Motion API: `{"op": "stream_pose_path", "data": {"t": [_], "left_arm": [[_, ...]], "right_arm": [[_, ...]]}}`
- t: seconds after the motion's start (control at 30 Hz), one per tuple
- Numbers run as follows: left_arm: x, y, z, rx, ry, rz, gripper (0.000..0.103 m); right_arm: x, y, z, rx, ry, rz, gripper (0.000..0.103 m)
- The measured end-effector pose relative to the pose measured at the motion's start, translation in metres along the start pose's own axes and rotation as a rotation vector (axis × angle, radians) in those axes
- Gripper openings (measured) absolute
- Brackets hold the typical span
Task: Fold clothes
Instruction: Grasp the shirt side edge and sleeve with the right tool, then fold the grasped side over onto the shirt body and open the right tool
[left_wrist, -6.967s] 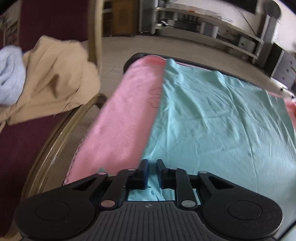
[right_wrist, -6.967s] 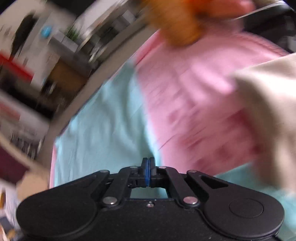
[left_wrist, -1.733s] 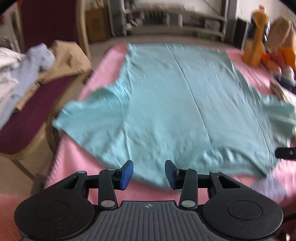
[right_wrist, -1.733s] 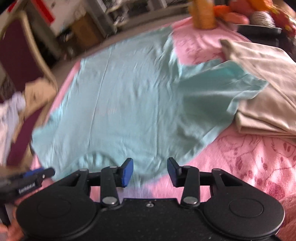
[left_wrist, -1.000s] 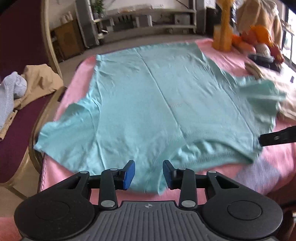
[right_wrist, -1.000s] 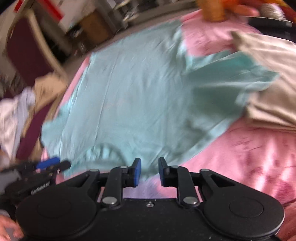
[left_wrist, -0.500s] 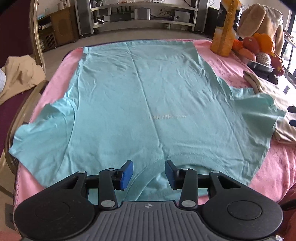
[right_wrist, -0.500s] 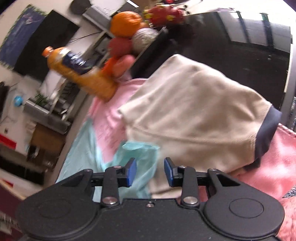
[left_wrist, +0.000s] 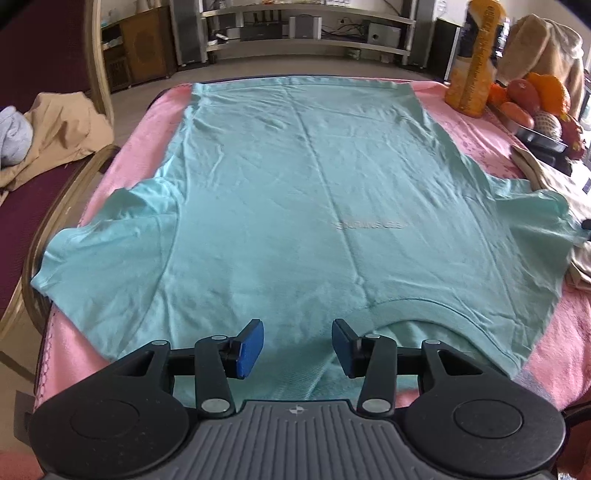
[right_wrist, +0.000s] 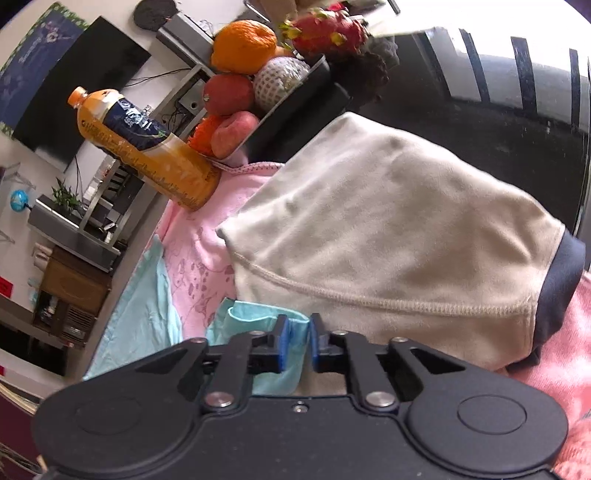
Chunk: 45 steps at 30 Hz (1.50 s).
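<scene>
Two garments share the pink tablecloth (left_wrist: 458, 125), a soft terry-like cover with a faint printed pattern. One is the teal T-shirt (left_wrist: 295, 206), thin smooth knit, spread flat and nearly filling the cloth, with shallow creases, a ribbed curved collar at the near edge and both short sleeves fanned outward. The other is a folded beige garment (right_wrist: 388, 236), thicker and fleecy, with a raised stitched seam and a dark navy band, lying just beside the T-shirt's right sleeve, whose edge rests against it.

Beyond the T-shirt's far right corner stand a tall orange juice bottle (right_wrist: 147, 155) and a dark tray of round fruit (right_wrist: 291, 99).

Half a second ago the right gripper (right_wrist: 297, 343) held its blue pads apart before that sleeve; its jaws have just been closing and now pinch a bunched fold of the sleeve hem. The left gripper (left_wrist: 297, 347) hovers over the collar, pads parted with only flat fabric beneath; its jaws have just been opening a little further.
</scene>
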<state>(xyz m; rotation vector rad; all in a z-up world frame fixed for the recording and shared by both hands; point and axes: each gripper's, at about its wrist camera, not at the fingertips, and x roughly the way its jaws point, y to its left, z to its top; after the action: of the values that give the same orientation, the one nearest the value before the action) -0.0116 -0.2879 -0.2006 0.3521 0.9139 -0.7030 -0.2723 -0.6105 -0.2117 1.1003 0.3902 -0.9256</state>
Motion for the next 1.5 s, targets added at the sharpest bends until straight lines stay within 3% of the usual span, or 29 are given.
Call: {"op": "stream_pose_path", "data": {"t": [0.17, 0.3, 0.47, 0.6, 0.63, 0.7, 0.77, 0.83, 0.93, 1.07, 1.17, 1.33, 1.5], "left_arm": [[0.000, 0.006, 0.000, -0.021, 0.003, 0.008, 0.044], [-0.001, 0.009, -0.001, -0.027, -0.003, 0.023, 0.044], [-0.001, 0.016, -0.001, -0.053, -0.011, 0.040, 0.044], [0.000, 0.020, 0.000, -0.074, -0.004, 0.041, 0.044], [0.000, 0.021, 0.000, -0.076, -0.003, 0.043, 0.044], [0.001, 0.021, 0.000, -0.079, -0.002, 0.045, 0.044], [0.002, 0.022, 0.000, -0.084, -0.002, 0.041, 0.044], [0.003, 0.021, 0.001, -0.085, 0.001, 0.036, 0.044], [0.004, 0.018, 0.000, -0.069, 0.006, 0.038, 0.044], [0.004, 0.014, -0.002, -0.036, -0.001, 0.051, 0.044], [0.005, 0.012, -0.003, -0.021, -0.001, 0.060, 0.045], [0.002, 0.008, -0.005, 0.010, -0.007, 0.074, 0.045], [-0.005, 0.007, -0.007, 0.018, -0.015, 0.063, 0.045]], "right_arm": [[-0.008, 0.021, -0.007, -0.136, -0.078, 0.001, 0.002], [-0.017, 0.062, -0.029, -0.361, -0.098, 0.100, 0.002], [-0.025, 0.121, -0.101, -0.828, -0.012, 0.246, 0.002], [-0.014, 0.136, -0.160, -1.138, 0.152, 0.231, 0.004], [-0.009, 0.135, -0.165, -1.159, 0.197, 0.218, 0.007], [-0.008, 0.130, -0.162, -1.140, 0.224, 0.189, 0.018], [-0.014, 0.124, -0.140, -1.018, 0.198, 0.220, 0.024], [-0.021, 0.113, -0.109, -0.840, 0.130, 0.217, 0.022], [-0.013, 0.095, -0.079, -0.679, 0.056, 0.086, 0.010], [0.005, 0.086, -0.076, -0.622, 0.121, 0.067, 0.010], [0.025, 0.088, -0.090, -0.723, 0.158, -0.052, 0.010], [0.008, 0.080, -0.102, -0.797, 0.201, -0.128, 0.010], [-0.006, 0.071, -0.103, -0.758, 0.239, -0.200, 0.010]]}}
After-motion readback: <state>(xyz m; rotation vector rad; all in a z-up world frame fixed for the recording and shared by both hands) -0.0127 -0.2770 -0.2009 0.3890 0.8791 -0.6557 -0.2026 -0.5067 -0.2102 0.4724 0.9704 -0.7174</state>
